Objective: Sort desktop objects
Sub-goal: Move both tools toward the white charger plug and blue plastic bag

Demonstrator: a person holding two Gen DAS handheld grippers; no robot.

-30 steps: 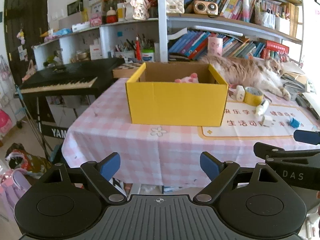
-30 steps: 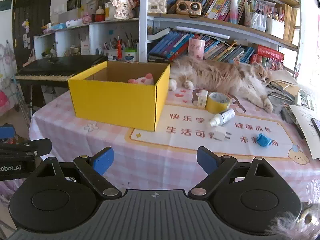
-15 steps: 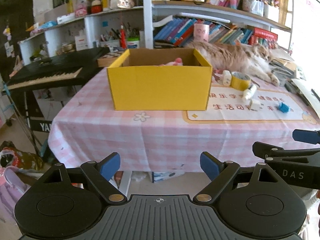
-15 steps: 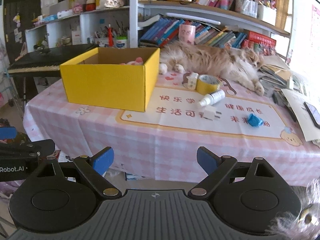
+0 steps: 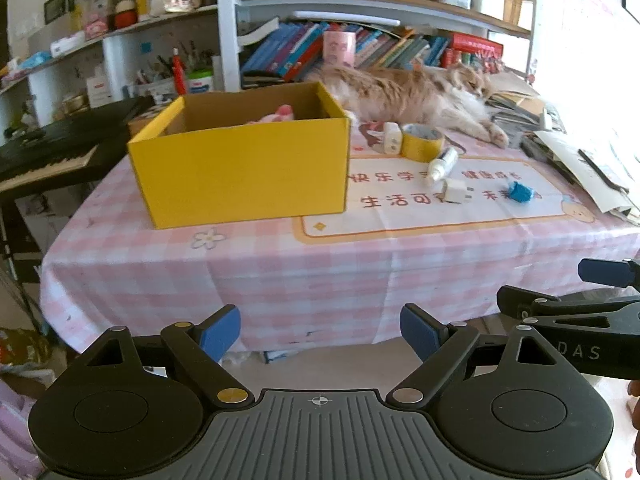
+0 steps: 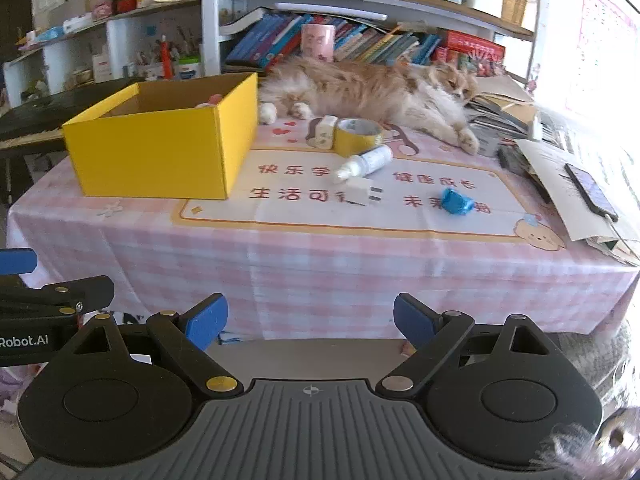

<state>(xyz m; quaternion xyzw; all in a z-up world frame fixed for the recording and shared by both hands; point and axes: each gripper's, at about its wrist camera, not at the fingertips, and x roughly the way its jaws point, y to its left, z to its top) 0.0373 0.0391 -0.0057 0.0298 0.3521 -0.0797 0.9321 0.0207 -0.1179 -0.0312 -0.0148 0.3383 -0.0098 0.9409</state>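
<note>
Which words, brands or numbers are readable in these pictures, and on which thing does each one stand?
"Robot.AI": on the left gripper, seen from the right wrist.
"DAS": on the right gripper, seen from the left wrist; its start is hidden.
"快乐学", "生活可": red characters on the printed mat; the rest is partly covered or blurred.
Book spines and shelf labels: too small to read.

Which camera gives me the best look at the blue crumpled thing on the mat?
The right wrist view: the blue crumpled object lies nearer the middle of the frame, larger and unobstructed on the mat. The left wrist view also shows it, but smaller, farther to the right and slightly blurrier.
</note>
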